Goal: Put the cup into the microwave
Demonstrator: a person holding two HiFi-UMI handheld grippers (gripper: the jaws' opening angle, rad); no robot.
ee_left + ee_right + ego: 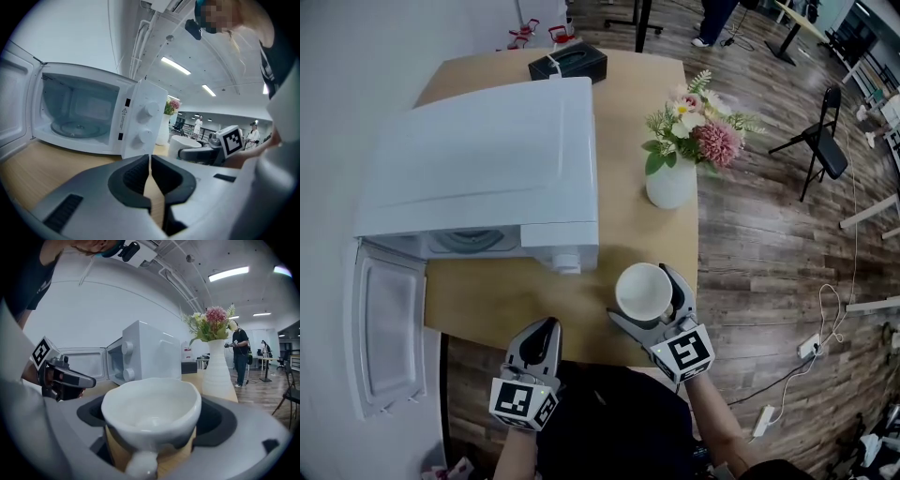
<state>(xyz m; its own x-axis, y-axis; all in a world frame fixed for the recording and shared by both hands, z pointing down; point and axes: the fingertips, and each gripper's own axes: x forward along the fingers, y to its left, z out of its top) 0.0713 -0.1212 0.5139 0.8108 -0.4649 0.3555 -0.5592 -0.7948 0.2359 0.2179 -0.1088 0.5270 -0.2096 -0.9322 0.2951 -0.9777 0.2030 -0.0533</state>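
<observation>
Microwave door (389,328) hangs open, far left of my left gripper (546,328). The microwave (487,159) is ahead and left of that gripper, with its cavity and glass turntable (75,127) clear in the left gripper view. The left gripper's jaws are closed to a thin slit with nothing in them, low over the table (628,234) near its front edge.

To its right, my right gripper (649,298) is clamped on the cup (639,289), one jaw on each side of the cup body. The cup is white and glossy, with a wide mouth and an empty inside. Its handle (140,466) points back at the gripper camera, blurred and cut by the frame edge. The cup base is hidden by the jaws, so I can't tell if it rests on the table or is lifted. It sits right of the microwave's knob panel, outside the cavity.

Ahead and slightly right of the right gripper is a white vase (672,178) with flowers.
</observation>
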